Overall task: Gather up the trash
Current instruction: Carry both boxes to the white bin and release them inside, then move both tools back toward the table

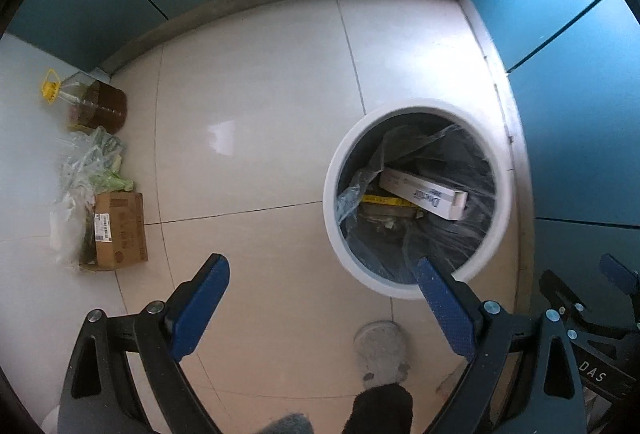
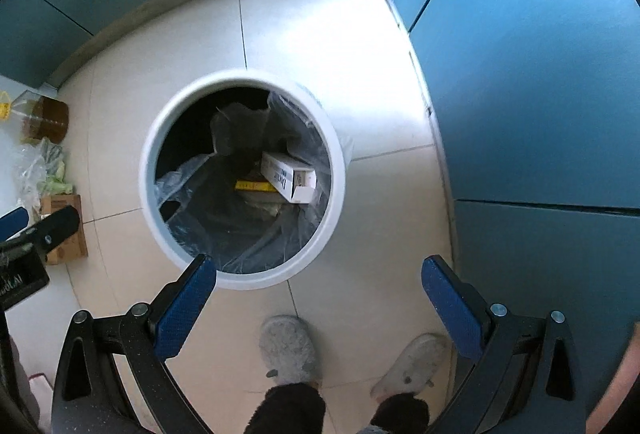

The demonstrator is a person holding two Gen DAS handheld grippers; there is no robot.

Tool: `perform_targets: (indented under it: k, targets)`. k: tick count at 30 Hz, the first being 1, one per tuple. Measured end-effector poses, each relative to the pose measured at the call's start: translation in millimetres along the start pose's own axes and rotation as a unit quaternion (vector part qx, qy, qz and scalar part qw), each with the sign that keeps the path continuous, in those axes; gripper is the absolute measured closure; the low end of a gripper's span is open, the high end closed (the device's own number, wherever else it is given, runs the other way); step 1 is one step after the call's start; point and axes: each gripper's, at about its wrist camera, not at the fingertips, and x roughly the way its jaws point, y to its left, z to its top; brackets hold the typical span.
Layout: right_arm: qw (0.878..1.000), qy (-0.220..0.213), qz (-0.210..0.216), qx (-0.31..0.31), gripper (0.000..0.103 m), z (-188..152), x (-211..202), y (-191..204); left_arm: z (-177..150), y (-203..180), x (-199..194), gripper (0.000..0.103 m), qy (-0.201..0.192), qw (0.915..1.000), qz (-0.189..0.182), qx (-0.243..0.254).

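A round white trash bin [image 1: 332, 194] lined with a clear plastic bag stands on the tiled floor; it also shows in the right wrist view [image 2: 146, 170]. Inside lie a long white box [image 1: 424, 196] [image 2: 288, 174], a yellow-edged item [image 1: 384, 200] [image 2: 256, 186] and other scraps. My left gripper [image 1: 322, 274] is open and empty, held above the floor left of the bin, its right finger over the bin's near rim. My right gripper [image 2: 320, 274] is open and empty, above the bin's near edge.
A cardboard box [image 1: 118, 230], crumpled clear plastic bags [image 1: 86, 170] and an oil bottle with a yellow cap [image 1: 94, 106] lie by the left wall. Blue cabinet fronts [image 2: 540, 94] close the back and right. The person's grey slippers [image 2: 288, 350] stand below the grippers.
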Motion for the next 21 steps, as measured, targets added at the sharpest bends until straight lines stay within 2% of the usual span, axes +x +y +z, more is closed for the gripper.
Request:
perform_targets:
  k: [3, 8, 15, 21]
  targets:
    - [1.0, -0.015, 0.006, 0.005, 0.0, -6, -38, -4, -10, -6, -31, 0.007, -0.01, 0.9999, -0.002, -0.001]
    - [0.999, -0.036, 0.017, 0.006, 0.0, -19, -110, -11, -24, -3, -110, 0.007, -0.029, 0.9996, -0.007, -0.002]
    - [0.997, -0.063, 0.031, 0.01, 0.0, -40, -234, -20, -51, -6, -225, 0.007, -0.054, 0.9983, -0.021, 0.0]
    - [0.995, -0.087, 0.042, 0.008, 0.0, -63, -331, -28, -76, -7, -296, 0.007, -0.061, 0.9977, -0.029, 0.004]
